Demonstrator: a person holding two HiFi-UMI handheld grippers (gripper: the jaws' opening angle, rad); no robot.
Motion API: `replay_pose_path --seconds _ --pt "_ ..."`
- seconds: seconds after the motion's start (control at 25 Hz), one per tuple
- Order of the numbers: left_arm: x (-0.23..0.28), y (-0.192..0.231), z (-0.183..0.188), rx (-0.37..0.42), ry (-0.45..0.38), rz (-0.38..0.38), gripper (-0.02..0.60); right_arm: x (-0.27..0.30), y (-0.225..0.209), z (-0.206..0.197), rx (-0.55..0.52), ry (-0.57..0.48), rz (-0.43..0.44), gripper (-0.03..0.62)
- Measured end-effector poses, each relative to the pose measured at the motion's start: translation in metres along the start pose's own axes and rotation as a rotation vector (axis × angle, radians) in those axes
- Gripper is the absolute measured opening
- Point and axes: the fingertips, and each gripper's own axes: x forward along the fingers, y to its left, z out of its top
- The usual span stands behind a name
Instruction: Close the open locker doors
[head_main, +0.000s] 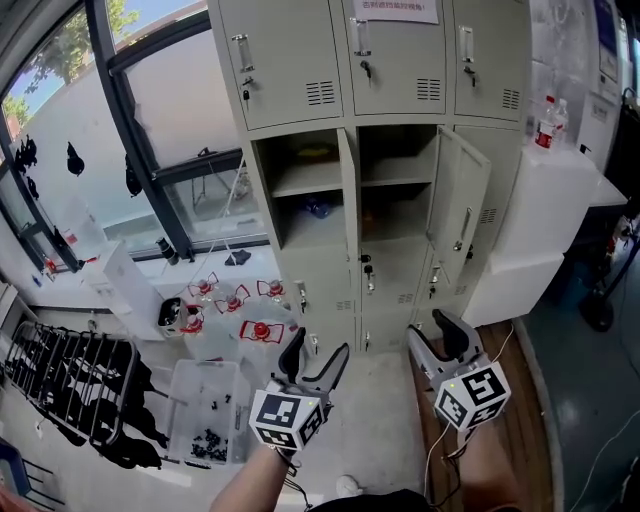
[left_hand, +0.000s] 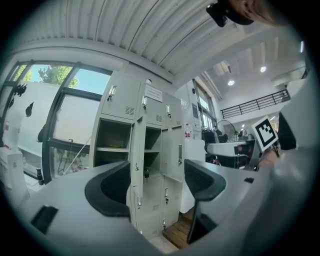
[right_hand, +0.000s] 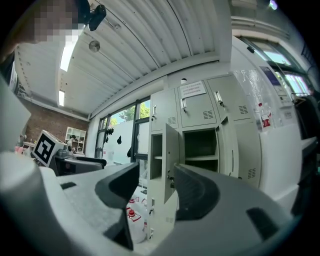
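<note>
Nearest, at 6 o'clock in the head view: left gripper (head_main: 316, 356), jaws spread wide, gripping nothing; same left gripper (left_hand: 155, 184) in its own view, only air between the pads. Just beside it at 5 o'clock: right gripper (head_main: 440, 338), jaws likewise wide apart and empty; same right gripper (right_hand: 157, 190) in its own view, nothing touching either pad.

On the floor at 7 o'clock: clear bin (head_main: 205, 410) with small dark bits inside; at 8 o'clock, black rack (head_main: 70, 375); a little farther, toward 9 o'clock of the grippers, small red-and-white things (head_main: 232, 300), too small to name.

Farther off at 12 o'clock, well apart from both grippers: grey lockers (head_main: 400, 60); two middle-row compartments standing open; middle door (head_main: 348, 195) seen edge-on between them; right-hand door (head_main: 458, 200) swung out toward 1 o'clock; upper row shut.

At 2 o'clock, touching the lockers' side: white cabinet (head_main: 540, 220) with bottles (head_main: 545, 125) on top; at 10 o'clock, farthest, window (head_main: 150, 120).
</note>
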Motion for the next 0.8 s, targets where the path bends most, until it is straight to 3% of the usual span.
replay_pose_path --seconds 0.36,0.8 --pt "0.022 0.011 0.004 0.000 -0.007 -0.030 0.327 0.020 -0.007 0.005 -0.007 -0.004 -0.016 0.202" --pt "0.079 0.025 0.014 0.020 -0.023 0.010 0.327 0.067 -0.051 0.010 -0.008 -0.022 0.027 0.202"
